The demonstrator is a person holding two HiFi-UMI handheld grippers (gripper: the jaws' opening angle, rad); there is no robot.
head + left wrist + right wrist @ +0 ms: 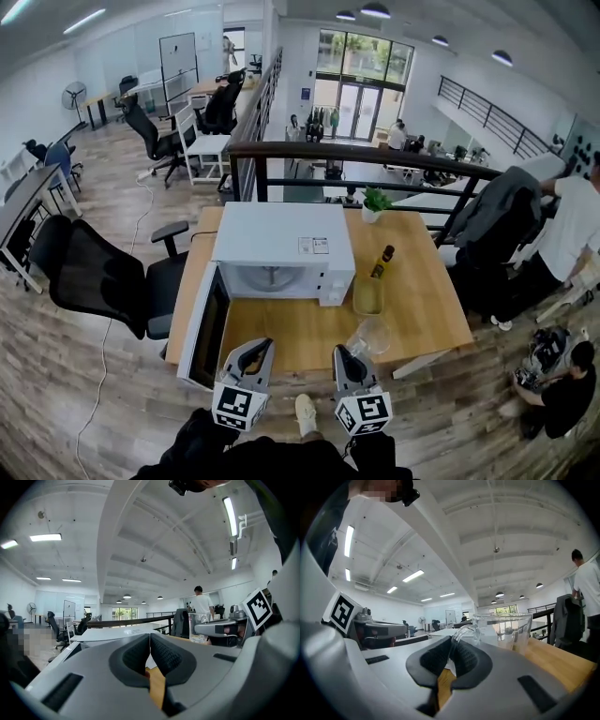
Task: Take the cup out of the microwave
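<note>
The right gripper (451, 645) pinches the clear glass cup (502, 630) by its handle outside the white microwave (281, 242) (left gripper (149, 638) pressed together, empty); a level set-down likely follows.

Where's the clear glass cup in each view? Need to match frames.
Head view: clear glass cup lower centre-right, at the right gripper tip.
Left gripper view: cup right of centre.
Right gripper view: cup centre, handle in the shut jaws.
Shared landmark: person in white shirt.
</note>
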